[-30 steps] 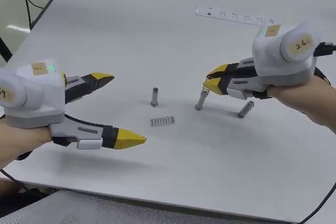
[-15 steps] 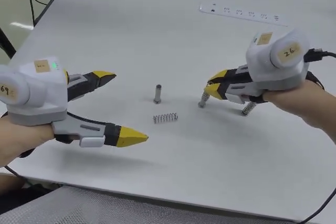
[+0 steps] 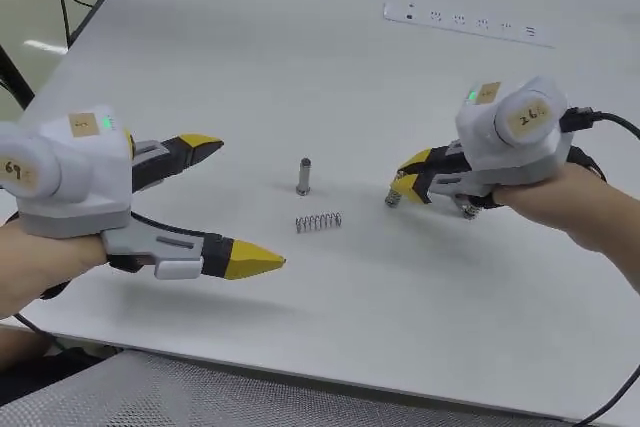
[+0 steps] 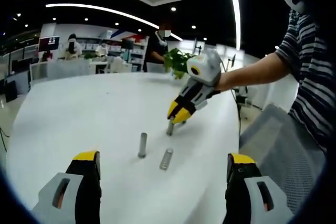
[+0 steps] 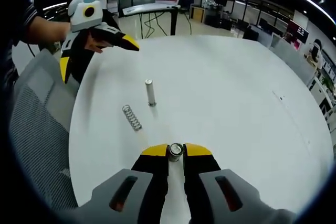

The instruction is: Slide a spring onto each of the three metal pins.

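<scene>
One bare metal pin (image 3: pixel 304 175) stands upright mid-table, with a loose spring (image 3: pixel 319 222) lying just in front of it. My right gripper (image 3: pixel 405 181) is low over a second pin (image 3: pixel 392 198) that carries a spring. In the right gripper view the jaws of the right gripper (image 5: pixel 176 153) are pinched around that pin's top (image 5: pixel 176 149). A third pin with a spring (image 3: pixel 468 212) peeks out under the right gripper's body. My left gripper (image 3: pixel 236 204) hovers open to the left of the loose spring (image 4: pixel 166 158) and the bare pin (image 4: pixel 142 145), holding nothing.
A white power strip (image 3: pixel 467 24) lies at the far right of the white table (image 3: pixel 250 37). A black cable (image 3: pixel 600 125) trails from the right gripper. Grey fabric (image 3: pixel 150 397) runs below the table's near edge. People stand in the background of the left gripper view.
The right gripper has sunk lower and come nearer, closing down over the spring-bearing pin, which stood tilted before. The left gripper has held its place, open.
</scene>
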